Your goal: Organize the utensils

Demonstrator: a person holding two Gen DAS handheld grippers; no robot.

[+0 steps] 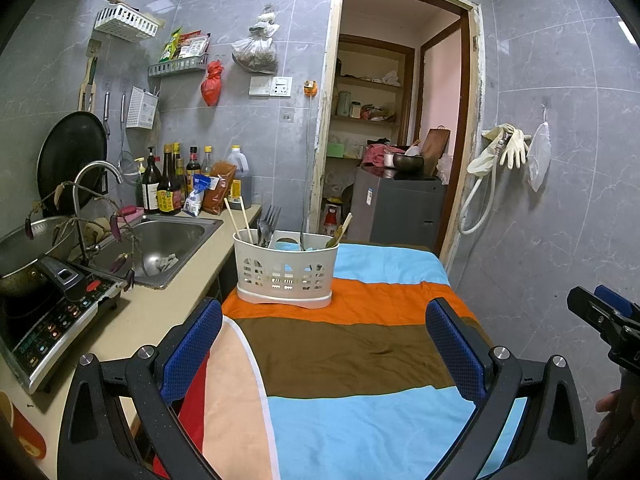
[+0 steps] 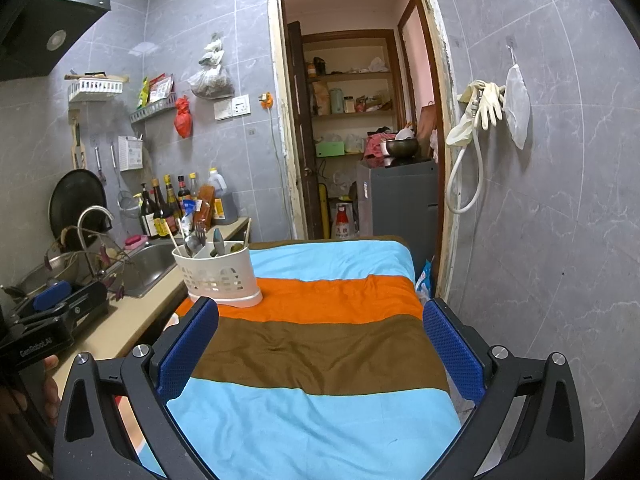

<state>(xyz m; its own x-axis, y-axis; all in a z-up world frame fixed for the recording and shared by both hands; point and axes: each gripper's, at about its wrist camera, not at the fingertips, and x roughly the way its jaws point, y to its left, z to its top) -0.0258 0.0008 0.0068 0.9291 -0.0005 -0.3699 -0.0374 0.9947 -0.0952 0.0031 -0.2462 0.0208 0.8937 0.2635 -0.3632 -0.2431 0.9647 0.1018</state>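
Light: filling the room evenly, cool, coming from overhead.
Glare: gleaming on the wall tiles (image 2: pixel 144 46) and sink (image 1: pixel 176 236).
Shadows: lying soft, faint.
Edges: bending strongly, darkening into black corners.
Focus: staying sharp centrally.

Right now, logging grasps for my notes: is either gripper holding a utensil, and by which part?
Nothing is held. The left gripper and right gripper are both open and empty over the striped cloth; the utensils stand in the white caddy.

We are reading "GenRobot.AI" in white letters on the black body of the left gripper (image 2: pixel 52 304); the bottle labels are staying illegible.
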